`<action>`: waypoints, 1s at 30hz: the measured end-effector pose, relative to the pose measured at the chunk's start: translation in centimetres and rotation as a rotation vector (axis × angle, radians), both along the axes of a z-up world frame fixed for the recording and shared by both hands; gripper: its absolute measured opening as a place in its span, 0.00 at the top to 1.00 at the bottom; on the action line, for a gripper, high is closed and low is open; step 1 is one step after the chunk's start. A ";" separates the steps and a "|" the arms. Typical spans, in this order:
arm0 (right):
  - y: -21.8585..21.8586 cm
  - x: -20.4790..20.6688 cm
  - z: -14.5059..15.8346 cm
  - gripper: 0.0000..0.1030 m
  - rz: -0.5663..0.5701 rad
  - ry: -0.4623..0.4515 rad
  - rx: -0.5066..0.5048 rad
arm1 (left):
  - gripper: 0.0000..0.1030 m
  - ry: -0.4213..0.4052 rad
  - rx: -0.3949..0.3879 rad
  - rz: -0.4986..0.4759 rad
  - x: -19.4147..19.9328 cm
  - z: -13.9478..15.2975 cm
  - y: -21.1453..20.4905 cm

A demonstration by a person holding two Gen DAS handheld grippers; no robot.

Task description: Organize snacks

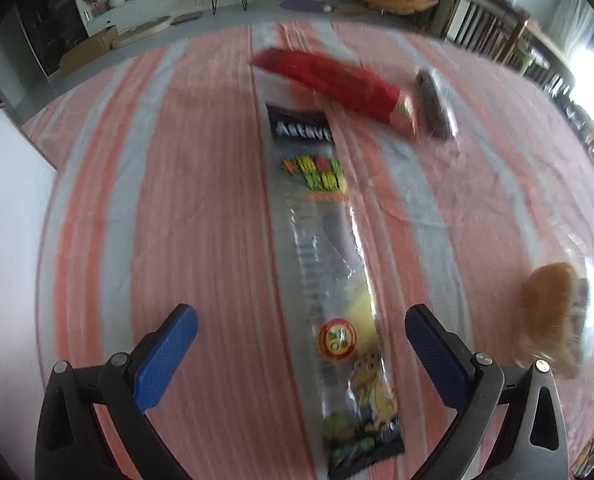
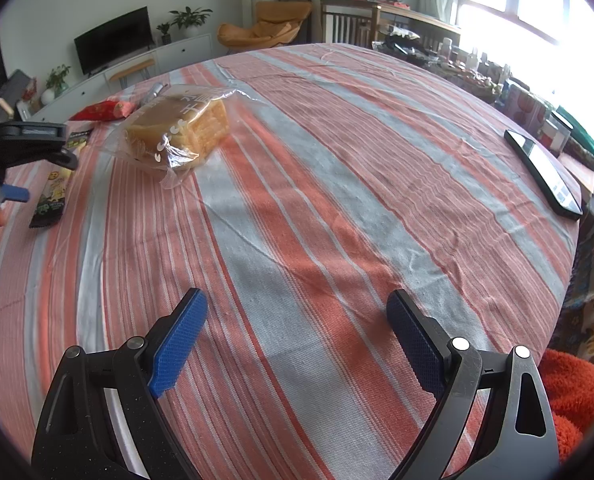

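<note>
— Where did things stand on the left side?

— The left gripper (image 1: 301, 340) hung over the striped tablecloth (image 1: 177, 200) with its blue pads spread wide, holding nothing. The long snack packet (image 1: 329, 264) lay flat right between them, running away from the camera, its near end under the jaws. Past its far end lay a red packet (image 1: 333, 84) and just beside that a dark wrapped bar (image 1: 435, 106). That view was smeared, so I couldn't read much print.

— So how should that grab have gone, in your judgement?

— I'd have come straight down with the packet centred, pads on its two long edges, and closed gently; thin film like that would likely buckle or slip if pinched off-centre. Taking it nearer the middle than the end would have kept it from drooping.

— And moving right?

— The bagged bread (image 2: 181, 128) sat in its clear wrapper, well apart from the right gripper (image 2: 297, 340). That one was also spread open and empty, over bare cloth. Further right a phone (image 2: 545, 172) lay near the table edge.

— Any risk there?

— The bread looked soft; I'd have squeezed the loose bag lightly, not the loaf.
</note>
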State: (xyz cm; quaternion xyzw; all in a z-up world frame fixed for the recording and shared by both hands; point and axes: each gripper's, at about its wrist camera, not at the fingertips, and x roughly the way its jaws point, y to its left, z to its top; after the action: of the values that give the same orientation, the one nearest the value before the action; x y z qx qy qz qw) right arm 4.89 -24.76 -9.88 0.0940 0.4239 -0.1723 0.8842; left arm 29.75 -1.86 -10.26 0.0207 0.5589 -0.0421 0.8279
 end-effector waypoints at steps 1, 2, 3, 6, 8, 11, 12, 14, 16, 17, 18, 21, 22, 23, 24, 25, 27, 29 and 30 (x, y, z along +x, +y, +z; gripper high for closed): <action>0.0 0.0 0.0 0.09 0.000 0.000 0.000 | 0.02 -0.026 0.024 -0.007 -0.1 0.0 -0.4; 0.0 0.0 0.0 0.09 0.000 0.000 0.001 | 0.06 -0.048 0.005 -0.014 -0.4 0.0 -0.4; 0.0 0.0 0.0 0.09 -0.001 0.000 0.000 | 0.20 -0.074 0.002 -0.011 -0.8 0.2 -0.4; 0.0 0.0 0.0 0.09 -0.001 0.000 0.001 | 0.75 -0.116 0.007 -0.056 -2.5 1.2 -0.8; 0.0 0.0 0.0 0.09 -0.001 0.000 0.000 | 0.76 -0.101 -0.023 -0.044 -4.2 1.6 -0.1; 0.0 0.0 -0.1 0.09 0.000 0.000 0.001 | 0.76 -0.098 -0.087 -0.009 -7.9 1.9 1.6; 0.0 0.0 -0.1 0.09 0.001 0.000 0.002 | 0.76 -0.100 -0.099 -0.005 -9.3 2.1 2.2; 0.1 0.1 0.1 0.09 0.004 0.000 0.002 | 0.76 -0.095 -0.111 -0.006 -12.1 2.4 3.5; 0.1 0.1 0.1 0.09 0.002 0.000 0.001 | 0.76 -0.095 -0.115 -0.010 -14.0 2.6 4.2; 0.1 0.1 0.1 0.09 0.002 0.000 0.001 | 0.75 -0.102 -0.115 -0.012 -15.1 2.7 4.4; 0.1 0.1 0.1 0.09 0.002 0.000 0.001 | 0.70 -0.111 -0.114 -0.017 -15.8 2.9 4.5; 0.1 0.1 0.1 0.09 0.003 -0.001 0.001 | 0.13 -0.126 -0.074 -0.052 -16.3 2.5 4.0; 0.0 0.1 0.1 0.09 0.004 0.000 0.001 | 0.11 -0.142 -0.058 -0.053 -16.5 2.3 3.8; 0.0 0.1 0.0 0.09 0.004 -0.001 0.001 | 0.11 -0.153 -0.048 -0.052 -16.5 1.9 3.7; 0.1 0.1 0.1 0.09 0.006 -0.001 0.002 | 0.11 -0.147 -0.044 -0.050 -16.2 1.5 3.7; 0.1 0.1 0.2 0.09 0.007 -0.001 0.001 | 0.10 -0.132 -0.045 -0.042 -15.9 0.8 3.7; 0.2 0.2 0.3 0.09 0.009 -0.001 0.001 | 0.07 -0.169 0.002 -0.039 -15.6 0.4 3.2; 0.2 0.2 0.3 0.09 0.008 -0.002 0.001 | 0.04 -0.200 -0.003 -0.036 -15.7 0.2 3.4; 0.2 0.2 0.3 0.09 0.008 -0.002 0.000 | 0.00 -0.206 -0.008 -0.028 -15.6 0.1 3.6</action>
State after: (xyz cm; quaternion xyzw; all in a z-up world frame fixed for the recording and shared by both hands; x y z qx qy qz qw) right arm 5.13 -24.51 -9.59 0.0927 0.4236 -0.1687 0.8851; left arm 14.13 1.76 -10.19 0.0296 0.4705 -0.0537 0.8803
